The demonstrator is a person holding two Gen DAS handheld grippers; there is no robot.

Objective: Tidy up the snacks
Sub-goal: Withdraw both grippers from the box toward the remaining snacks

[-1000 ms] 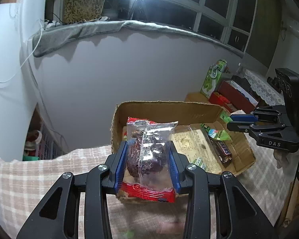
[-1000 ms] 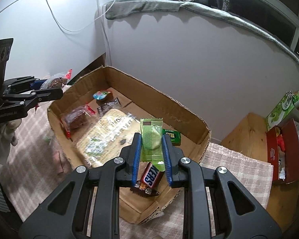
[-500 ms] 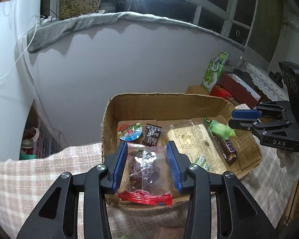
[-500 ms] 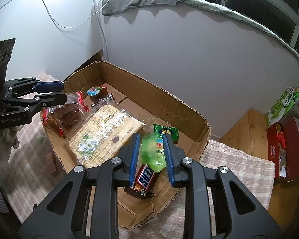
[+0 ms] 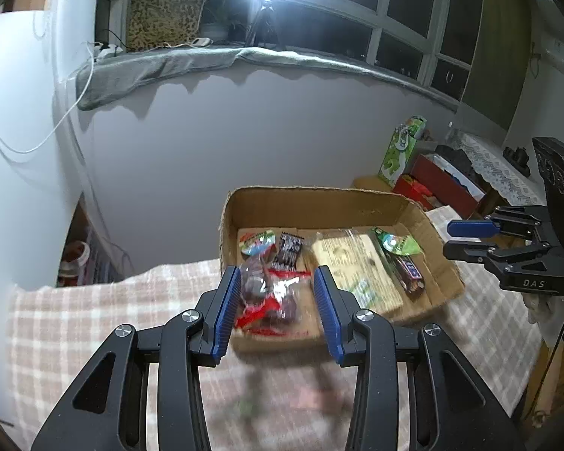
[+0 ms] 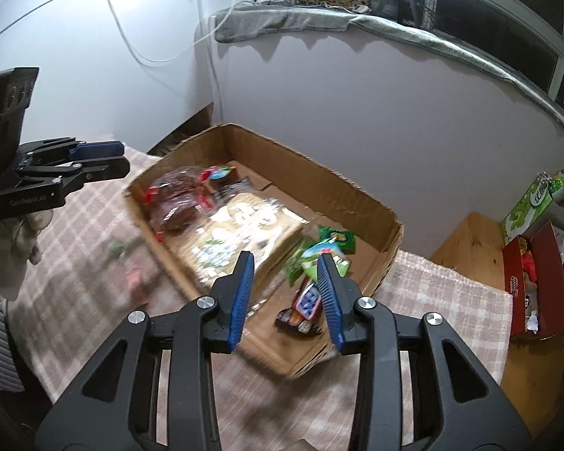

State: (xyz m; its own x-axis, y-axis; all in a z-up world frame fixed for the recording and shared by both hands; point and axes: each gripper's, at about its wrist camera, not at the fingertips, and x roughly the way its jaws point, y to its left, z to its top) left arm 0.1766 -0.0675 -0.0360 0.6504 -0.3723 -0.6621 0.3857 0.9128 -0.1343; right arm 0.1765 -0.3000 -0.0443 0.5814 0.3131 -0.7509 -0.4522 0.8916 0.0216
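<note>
Snacks lie together in a shallow open cardboard box (image 5: 413,221) that sits on my worktop (image 5: 75,323), which is covered with a pale checked cloth. Inside the box, at its near left corner, is a clear packet of dark red fruit with red sealed ends (image 5: 272,297). Behind it are a small round cup with a colourful foil lid (image 5: 256,242) and a small black sachet (image 5: 290,251). A large flat packet of pale crackers (image 5: 357,267) fills the middle of the box. On the right side a green packet (image 6: 316,259) lies partly over a dark chocolate bar with blue lettering (image 6: 304,306), and a second, smaller green packet (image 6: 336,238) lies just behind them. To the right of the worktop, on a low wooden stand, a red box (image 6: 537,282) holds more items that are too small to make out, with a green carton (image 6: 534,203) beside it. My left tool (image 5: 278,300) is angled down over the near left corner of the box, released: its blue pads stand on either side of the red fruit packet without pressing it. My right tool (image 6: 285,293) is angled down over the right end of the box, its jaws having just been opening, and is also released: nothing is gripped, and the green packet and chocolate bar lie in the box below the gap.
</note>
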